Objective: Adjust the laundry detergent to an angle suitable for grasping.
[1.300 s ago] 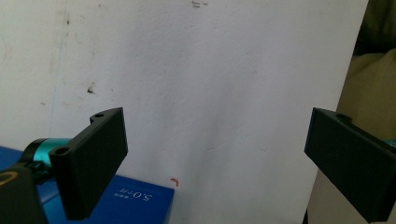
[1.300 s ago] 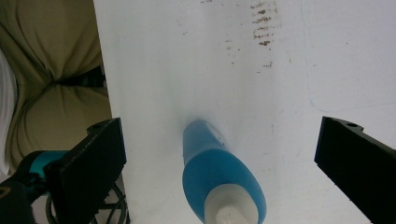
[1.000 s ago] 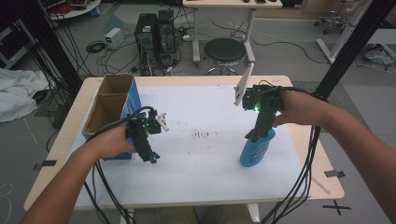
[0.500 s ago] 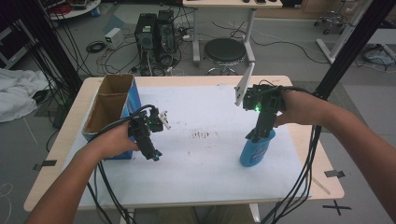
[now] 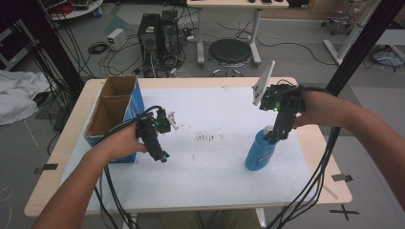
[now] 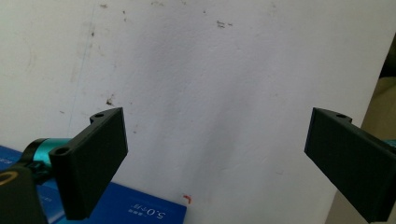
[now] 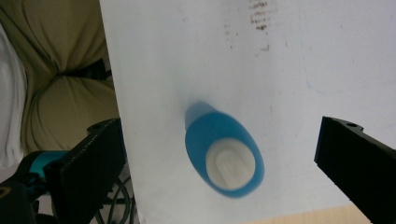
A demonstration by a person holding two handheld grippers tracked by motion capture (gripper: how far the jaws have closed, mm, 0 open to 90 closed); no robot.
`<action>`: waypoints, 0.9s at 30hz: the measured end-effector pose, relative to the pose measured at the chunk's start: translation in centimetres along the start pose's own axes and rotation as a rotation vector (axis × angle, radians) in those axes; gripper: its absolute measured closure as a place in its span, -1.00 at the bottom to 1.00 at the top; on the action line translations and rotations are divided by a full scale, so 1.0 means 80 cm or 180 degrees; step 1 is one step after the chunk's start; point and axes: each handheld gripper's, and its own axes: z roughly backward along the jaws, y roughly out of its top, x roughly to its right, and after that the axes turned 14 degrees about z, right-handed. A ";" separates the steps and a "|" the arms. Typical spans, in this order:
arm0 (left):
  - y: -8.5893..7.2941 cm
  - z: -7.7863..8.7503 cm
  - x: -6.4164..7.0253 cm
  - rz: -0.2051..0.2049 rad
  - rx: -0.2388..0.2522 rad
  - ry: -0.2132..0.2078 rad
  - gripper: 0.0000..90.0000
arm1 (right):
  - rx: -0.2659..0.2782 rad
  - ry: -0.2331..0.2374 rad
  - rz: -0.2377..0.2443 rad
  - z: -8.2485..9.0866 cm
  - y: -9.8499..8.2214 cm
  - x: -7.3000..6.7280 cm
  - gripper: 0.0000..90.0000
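1. The blue bottle [image 5: 260, 151] stands upright on the right part of the counter [image 5: 215, 162], toward its near edge; the right gripper view shows it from above, its white cap [image 7: 230, 165] facing the camera.
2. The right gripper [image 5: 273, 137] hangs directly over the bottle, pointing down at its cap. Its fingers [image 7: 93, 163] are spread wide, one on each side of the bottle and apart from it, so nothing is grasped yet.
3. The step in hand looks like the approach to a top-down pick of the bottle. The next move calls for lowering the gripper until the fingers flank the neck or upper body, then closing evenly; the bottle sits slightly off-centre between them, so a small correction would help avoid tipping it.
4. The left gripper [image 5: 161, 155] rests at the left of the counter, just beside the blue cardboard box [image 5: 112, 112]. Its fingers [image 6: 93, 161] are also released and hold nothing, aimed at bare white counter surface.
5. The open box stands at the far left, well apart from the bottle.
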 end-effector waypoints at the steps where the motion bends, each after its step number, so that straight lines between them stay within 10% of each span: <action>1: 0.001 -0.001 -0.001 0.0002 0.0000 -0.0004 -0.87 | -0.0020 0.0002 -0.0017 0.001 -0.004 -0.001 -0.98; 13: 0.007 -0.015 -0.010 0.0314 0.0481 0.0023 -0.87 | 0.0028 -0.0096 -0.0142 0.015 -0.039 -0.005 -0.98; 27: 0.000 -0.032 -0.020 0.1026 0.2032 0.0046 -0.87 | 0.0082 -0.0141 -0.0219 0.019 -0.050 -0.007 -0.98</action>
